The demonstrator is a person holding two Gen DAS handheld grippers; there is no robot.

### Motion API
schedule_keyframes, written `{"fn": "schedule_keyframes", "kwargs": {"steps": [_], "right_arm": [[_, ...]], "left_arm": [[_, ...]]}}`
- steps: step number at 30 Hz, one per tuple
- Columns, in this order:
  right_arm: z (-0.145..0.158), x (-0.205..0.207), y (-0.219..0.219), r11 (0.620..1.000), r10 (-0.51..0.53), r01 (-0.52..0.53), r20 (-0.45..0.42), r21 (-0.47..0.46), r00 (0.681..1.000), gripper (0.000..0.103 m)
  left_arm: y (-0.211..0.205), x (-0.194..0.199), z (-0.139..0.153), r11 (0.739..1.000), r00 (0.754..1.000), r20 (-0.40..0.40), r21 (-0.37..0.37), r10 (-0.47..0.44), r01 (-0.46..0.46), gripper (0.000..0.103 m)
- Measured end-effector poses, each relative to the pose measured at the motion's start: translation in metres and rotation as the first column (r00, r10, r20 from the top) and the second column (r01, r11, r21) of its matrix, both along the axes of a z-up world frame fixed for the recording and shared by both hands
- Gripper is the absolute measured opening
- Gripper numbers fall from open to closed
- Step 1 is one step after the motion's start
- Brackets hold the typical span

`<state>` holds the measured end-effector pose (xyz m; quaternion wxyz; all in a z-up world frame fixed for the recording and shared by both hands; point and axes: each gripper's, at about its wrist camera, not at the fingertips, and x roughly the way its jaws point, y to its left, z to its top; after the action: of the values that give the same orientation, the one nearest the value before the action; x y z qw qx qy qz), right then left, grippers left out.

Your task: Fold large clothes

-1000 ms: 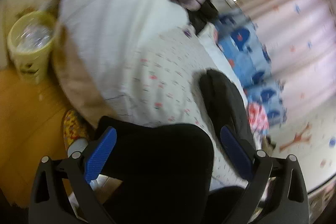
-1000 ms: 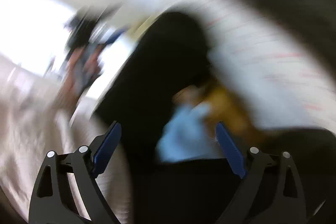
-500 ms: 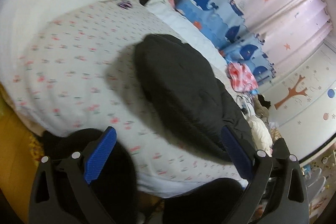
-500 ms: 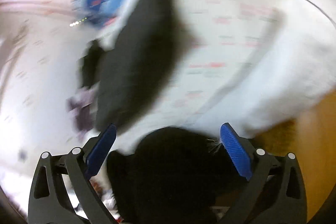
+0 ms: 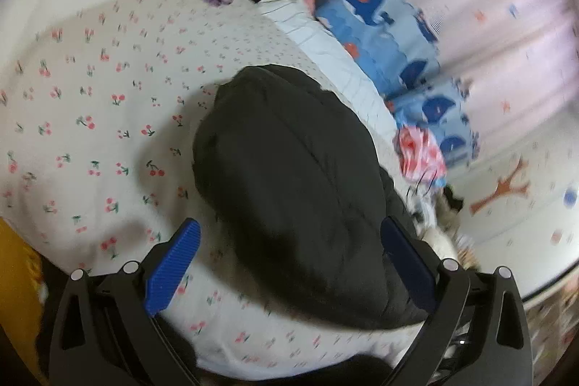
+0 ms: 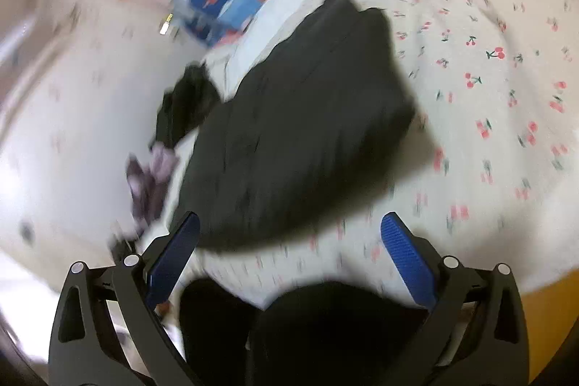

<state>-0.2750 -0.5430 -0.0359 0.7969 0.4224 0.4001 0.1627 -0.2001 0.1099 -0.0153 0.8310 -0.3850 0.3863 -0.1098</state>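
Left wrist view shows my left gripper (image 5: 287,259) spread empty over the dark jacket (image 5: 289,176) at frame centre, right gripper (image 6: 289,252) likewise spread, so I'd pinch opposite edges evenly.

- A child's bedroom at home.
- Bed (image 5: 108,104) with cherry-print sheet fills the left view's centre.
- Whale-print bedding (image 5: 391,35) at 1 o'clock.
- Starred pink curtain (image 5: 499,6) at 2 o'clock.
- Tree decal (image 5: 503,190) at 3 o'clock.
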Motion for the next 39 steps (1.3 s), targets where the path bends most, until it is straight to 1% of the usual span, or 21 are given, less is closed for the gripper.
{"fn": "schedule_keyframes", "kwargs": {"steps": [2, 6, 10, 12, 13, 15, 16, 18, 19, 20, 23, 26, 27, 28, 30, 31, 32, 34, 35, 36, 39], "right_arm": [[-0.016, 0.021, -0.01, 0.995, -0.049, 0.051, -0.022, 0.089, 0.999, 0.097], [-0.03, 0.065, -0.025, 0.978, -0.109, 0.111, -0.026, 0.176, 0.994, 0.097], [-0.05, 0.088, -0.037, 0.957, -0.166, 0.174, -0.053, 0.232, 0.985, 0.097], [-0.05, 0.101, -0.034, 0.956, -0.151, 0.146, 0.001, 0.254, 0.989, 0.094], [-0.047, 0.104, -0.036, 0.958, -0.146, 0.133, 0.031, 0.255, 0.989, 0.089], [-0.044, 0.113, -0.035, 0.967, -0.14, 0.123, 0.063, 0.224, 0.988, 0.047], [-0.038, 0.116, -0.034, 0.971, -0.14, 0.121, 0.08, 0.205, 0.987, 0.036], [-0.027, 0.119, -0.032, 0.975, -0.134, 0.108, 0.126, 0.196, 0.983, 0.022], [-0.016, 0.117, -0.029, 0.98, -0.127, 0.1, 0.156, 0.172, 0.98, 0.019], [-0.004, 0.112, -0.026, 0.985, -0.116, 0.089, 0.187, 0.151, 0.975, 0.019], [0.008, 0.094, -0.023, 0.988, -0.102, 0.075, 0.218, 0.132, 0.971, 0.018], [-0.028, 0.086, -0.033, 0.99, -0.108, 0.102, 0.064, 0.093, 0.992, 0.02], [-0.04, 0.082, -0.038, 0.988, -0.115, 0.112, 0.026, 0.106, 0.993, 0.024], [-0.052, 0.073, -0.045, 0.98, -0.138, 0.137, -0.002, 0.145, 0.99, 0.03], [-0.048, 0.054, -0.052, 0.975, -0.189, 0.185, 0.017, 0.125, 0.982, 0.032], [-0.035, 0.04, -0.058, 0.964, -0.257, 0.252, 0.05, 0.083, 0.965, 0.039], [-0.022, 0.032, -0.063, 0.95, -0.313, 0.309, 0.08, 0.05, 0.946, 0.043], [0.018, 0.019, -0.062, 0.902, -0.409, 0.427, 0.199, -0.056, 0.891, 0.063], [0.035, 0.025, -0.054, 0.899, -0.393, 0.427, 0.25, -0.098, 0.885, 0.065], [0.059, 0.042, -0.033, 0.911, -0.317, 0.376, 0.299, -0.167, 0.9, 0.066], [0.093, 0.102, 0.035, 0.908, -0.088, 0.2, 0.299, -0.369, 0.95, 0.069]], "left_arm": [[0.009, 0.012, -0.008, 0.999, 0.999, -0.022, -0.031, 0.038, -0.039, 0.095], [0.017, 0.032, -0.026, 0.993, 0.992, -0.072, -0.063, 0.1, -0.105, 0.095], [0.012, 0.053, -0.041, 0.989, 0.991, -0.102, -0.112, 0.088, -0.1, 0.095], [0.002, 0.066, -0.048, 0.99, 0.991, -0.115, -0.113, 0.068, -0.081, 0.095], [-0.004, 0.072, -0.053, 0.99, 0.99, -0.13, -0.125, 0.05, -0.067, 0.095], [-0.015, 0.082, -0.063, 0.984, 0.988, -0.155, -0.178, -0.006, -0.022, 0.095], [-0.022, 0.085, -0.063, 0.981, 0.989, -0.143, -0.191, -0.036, 0.008, 0.093], [-0.036, 0.087, -0.049, 0.987, 0.994, -0.06, -0.142, -0.086, 0.077, 0.064], [-0.04, 0.085, -0.04, 0.989, 0.995, -0.017, -0.107, -0.101, 0.098, 0.057], [-0.042, 0.081, -0.029, 0.991, 0.994, 0.029, -0.078, -0.107, 0.109, 0.045], [-0.043, 0.068, -0.005, 0.992, 0.986, 0.117, -0.034, -0.118, 0.123, 0.04], [-0.039, 0.069, -0.026, 0.992, 0.992, 0.024, -0.022, -0.127, 0.127, 0.042], [-0.035, 0.07, -0.041, 0.993, 0.992, -0.041, -0.026, -0.118, 0.117, 0.051], [-0.03, 0.067, -0.051, 0.994, 0.992, -0.073, -0.061, -0.1, 0.096, 0.055], [-0.021, 0.065, -0.051, 0.992, 0.995, -0.073, -0.105, -0.073, 0.065, 0.061], [-0.017, 0.064, -0.046, 0.994, 0.997, -0.056, -0.099, -0.044, 0.038, 0.066], [-0.015, 0.065, -0.043, 0.996, 0.999, -0.048, -0.092, -0.013, 0.008, 0.078], [-0.008, 0.071, -0.043, 0.992, 0.996, -0.05, -0.089, 0.08, -0.084, 0.09], [-0.008, 0.076, -0.046, 0.99, 0.994, -0.069, -0.108, 0.083, -0.09, 0.092], [-0.01, 0.082, -0.048, 0.989, 0.995, -0.079, -0.128, 0.067, -0.077, 0.092], [-0.021, 0.093, -0.057, 0.991, 0.996, -0.083, -0.128, 0.026, -0.036, 0.092]]}}
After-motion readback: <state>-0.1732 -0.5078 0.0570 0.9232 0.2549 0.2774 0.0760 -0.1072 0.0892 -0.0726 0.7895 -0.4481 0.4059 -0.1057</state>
